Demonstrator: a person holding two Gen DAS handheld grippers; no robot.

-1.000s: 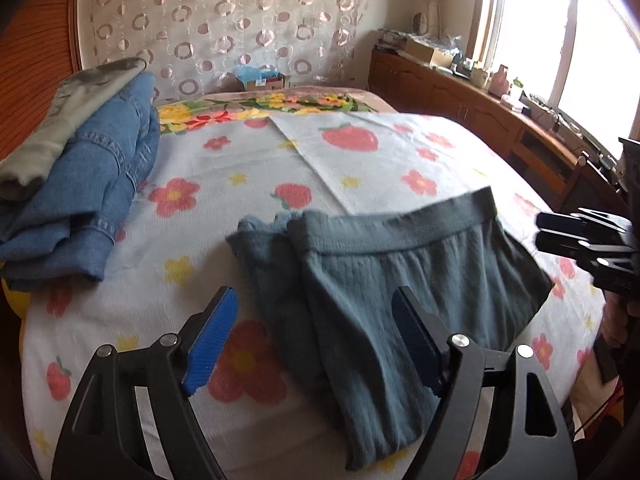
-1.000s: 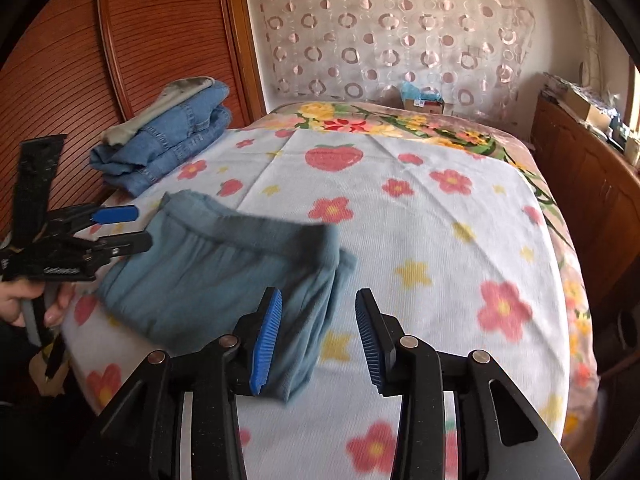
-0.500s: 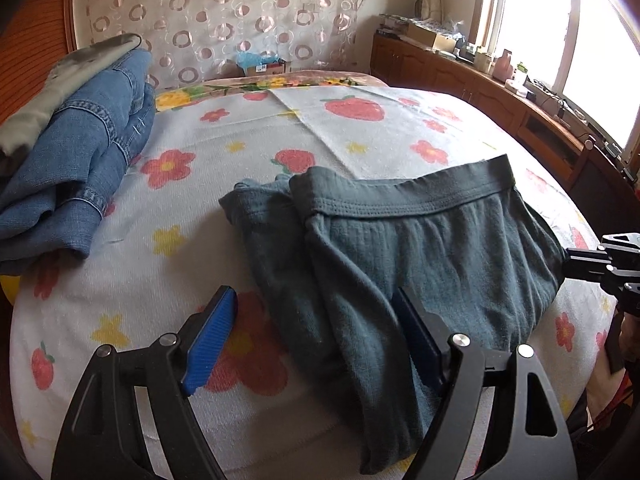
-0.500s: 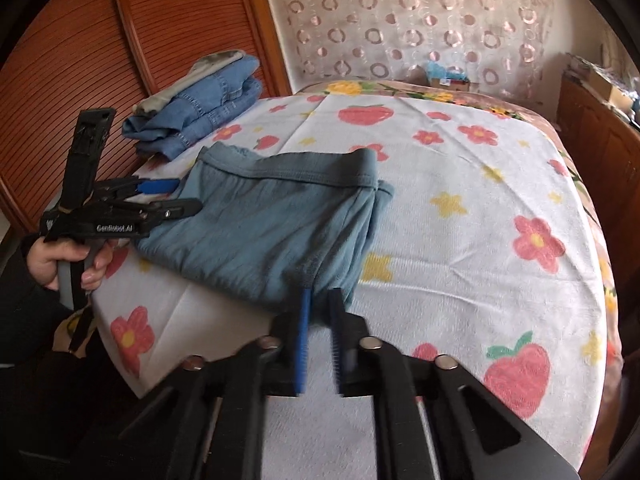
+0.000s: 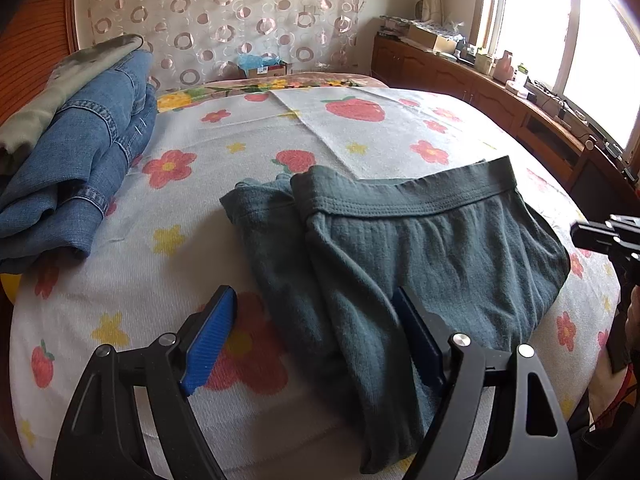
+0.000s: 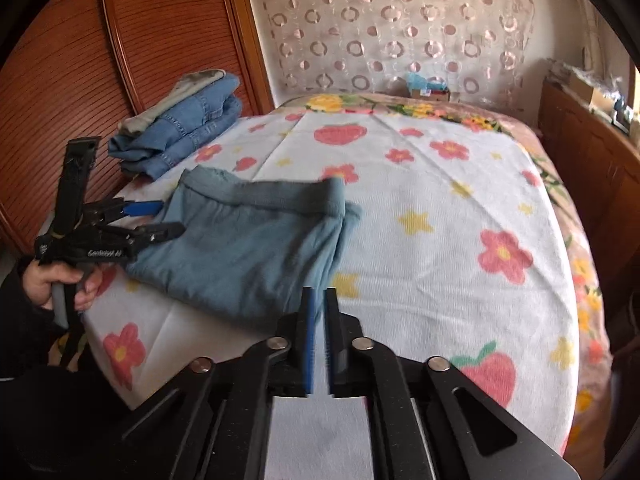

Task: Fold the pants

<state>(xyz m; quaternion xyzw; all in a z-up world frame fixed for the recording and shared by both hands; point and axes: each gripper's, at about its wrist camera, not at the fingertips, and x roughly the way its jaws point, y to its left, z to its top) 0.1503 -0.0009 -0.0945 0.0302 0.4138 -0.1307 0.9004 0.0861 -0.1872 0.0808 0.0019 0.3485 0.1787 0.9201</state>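
Note:
The grey-blue pants (image 5: 420, 256) lie folded on the flowered bedspread (image 5: 192, 216), waistband toward the far side. My left gripper (image 5: 316, 332) is open at the pants' near edge, its right finger (image 5: 416, 332) over the fabric and its left finger over the bedspread. In the right wrist view the pants (image 6: 248, 240) lie ahead and left. My right gripper (image 6: 319, 308) is shut on nothing, just off the pants' near corner. The left gripper (image 6: 160, 220) shows there at the pants' left edge. The right gripper shows in the left wrist view (image 5: 580, 236), off the pants' right side.
Folded jeans with a grey garment on top (image 5: 76, 152) are stacked at the bed's left side by the wooden wall (image 6: 80, 64). A wooden sideboard (image 5: 500, 92) runs under the window at right. A box (image 6: 428, 88) sits past the bed's far end.
My right gripper has closed and pulled back from the pants' corner, empty. The left gripper moved closer over the pants and stayed open.

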